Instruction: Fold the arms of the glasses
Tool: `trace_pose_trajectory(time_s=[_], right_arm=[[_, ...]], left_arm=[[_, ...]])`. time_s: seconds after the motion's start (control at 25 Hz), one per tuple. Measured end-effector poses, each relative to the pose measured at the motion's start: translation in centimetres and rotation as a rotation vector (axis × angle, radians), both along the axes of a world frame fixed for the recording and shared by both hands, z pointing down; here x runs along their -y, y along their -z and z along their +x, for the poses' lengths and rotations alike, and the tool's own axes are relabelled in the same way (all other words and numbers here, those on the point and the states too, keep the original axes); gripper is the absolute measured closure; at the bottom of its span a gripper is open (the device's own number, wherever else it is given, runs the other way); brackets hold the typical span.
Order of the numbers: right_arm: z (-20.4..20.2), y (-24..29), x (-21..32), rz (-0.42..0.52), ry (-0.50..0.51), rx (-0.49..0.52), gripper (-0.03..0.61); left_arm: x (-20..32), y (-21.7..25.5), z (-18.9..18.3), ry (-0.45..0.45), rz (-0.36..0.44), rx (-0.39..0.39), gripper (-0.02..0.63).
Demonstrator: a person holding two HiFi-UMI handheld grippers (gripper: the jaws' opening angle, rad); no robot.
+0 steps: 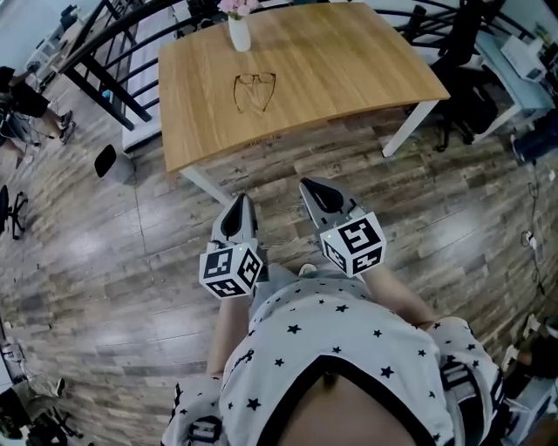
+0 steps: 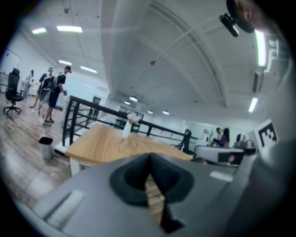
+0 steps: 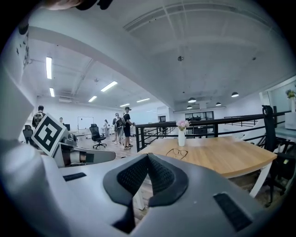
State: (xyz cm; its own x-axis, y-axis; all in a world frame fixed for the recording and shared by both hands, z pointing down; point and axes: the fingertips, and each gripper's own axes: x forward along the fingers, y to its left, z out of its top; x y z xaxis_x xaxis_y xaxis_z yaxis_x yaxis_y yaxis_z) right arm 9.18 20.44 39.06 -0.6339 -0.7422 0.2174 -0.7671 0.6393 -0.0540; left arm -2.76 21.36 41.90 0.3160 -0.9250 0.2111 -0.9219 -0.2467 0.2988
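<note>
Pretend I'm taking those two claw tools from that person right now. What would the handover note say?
Left gripper: jaws shut, nothing between them, held over the floor short of the table.
Right gripper: the same, shut and empty.
Glasses: lying on the table just in front of the white vase, both arms unfolded.
Done: nothing yet; neither gripper is near the glasses.
Left: move up to the table, then fold in each arm.

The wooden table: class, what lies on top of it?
A pair of glasses, arms unfolded, and a white vase of pink flowers near the far edge. Nothing covers the rest of the tabletop.
</note>
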Motion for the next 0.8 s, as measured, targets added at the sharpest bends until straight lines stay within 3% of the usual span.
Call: trace_pose_trajectory(time_s=[0.8], right_arm=[[-1.0, -1.5, 1.5, -0.061, 0.055, 0.031, 0.561]], left_arm=[[1.4, -1.4, -1.0, 0.028, -0.048, -0.042, 0.607]])
